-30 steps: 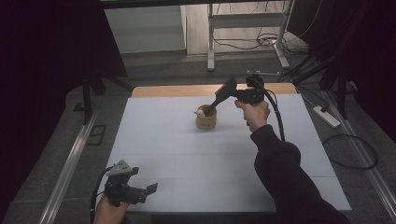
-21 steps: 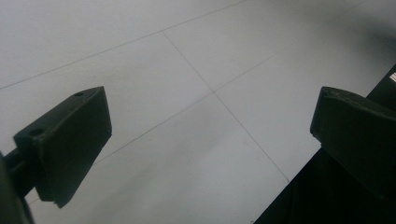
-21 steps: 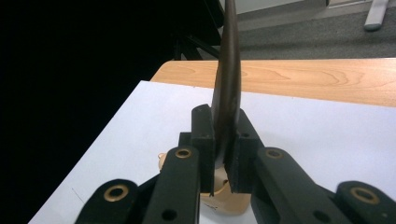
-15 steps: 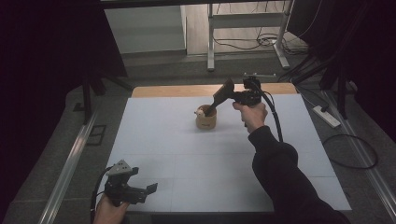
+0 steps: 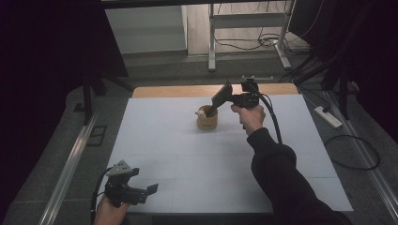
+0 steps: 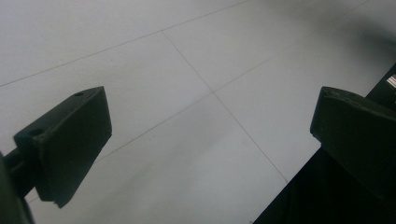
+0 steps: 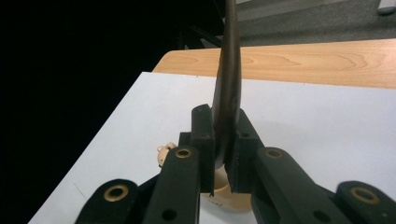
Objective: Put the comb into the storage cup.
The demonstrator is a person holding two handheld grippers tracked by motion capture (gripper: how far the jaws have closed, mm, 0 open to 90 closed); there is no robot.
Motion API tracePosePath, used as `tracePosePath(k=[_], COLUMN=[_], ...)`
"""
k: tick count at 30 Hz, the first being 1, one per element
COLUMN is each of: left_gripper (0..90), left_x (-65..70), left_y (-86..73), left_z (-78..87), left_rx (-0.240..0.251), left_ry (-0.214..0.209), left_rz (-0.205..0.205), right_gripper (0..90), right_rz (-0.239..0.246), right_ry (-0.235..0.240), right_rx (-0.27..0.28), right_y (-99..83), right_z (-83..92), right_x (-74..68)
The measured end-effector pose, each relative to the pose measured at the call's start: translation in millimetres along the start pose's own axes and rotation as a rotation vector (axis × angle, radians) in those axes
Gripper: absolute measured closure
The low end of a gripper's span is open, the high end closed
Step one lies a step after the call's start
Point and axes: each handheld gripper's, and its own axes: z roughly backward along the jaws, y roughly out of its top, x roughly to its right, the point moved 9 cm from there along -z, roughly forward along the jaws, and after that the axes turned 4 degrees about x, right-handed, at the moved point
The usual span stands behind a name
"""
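Resting idle at the near left corner of the white table (image 5: 164, 154), left gripper (image 5: 141, 193) with jaws standing wide and nothing between them, bare table surface (image 6: 187, 116) passing under them in the left gripper view. Sitting toward the far middle of the table, small wooden cup (image 5: 207, 120) with a little pale figure (image 5: 201, 112) at its rim. Pinching a dark spatula-like utensil (image 7: 227, 84) tightly, right gripper (image 5: 224, 99) hovering just right of the cup, jaws clamped narrow on the blade, handle end dipping into the cup in the high view. Judging progress: utensil gripped and partly in the cup; lowering it fully and letting go, or lifting it clear, apparently remaining — cannot tell which.
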Motion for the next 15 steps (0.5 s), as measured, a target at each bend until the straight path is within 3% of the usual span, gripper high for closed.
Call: tracePosePath(k=[8,15], left_gripper=[0.0,0.0], left_x=[-0.4,-0.8], left_y=[0.1,0.1], left_z=[0.1,-0.1], left_rx=[0.002,0.002], left_ry=[-0.004,-0.004], left_rz=[0.005,0.008], right_gripper=[83.9,83.7], right_rz=[-0.011,-0.048], right_ry=[0.002,0.01], right_rx=[-0.005,-0.003], right_y=[-1.9,-2.4], right_z=[-3.5,-3.2], right_x=[2.9,10.2])
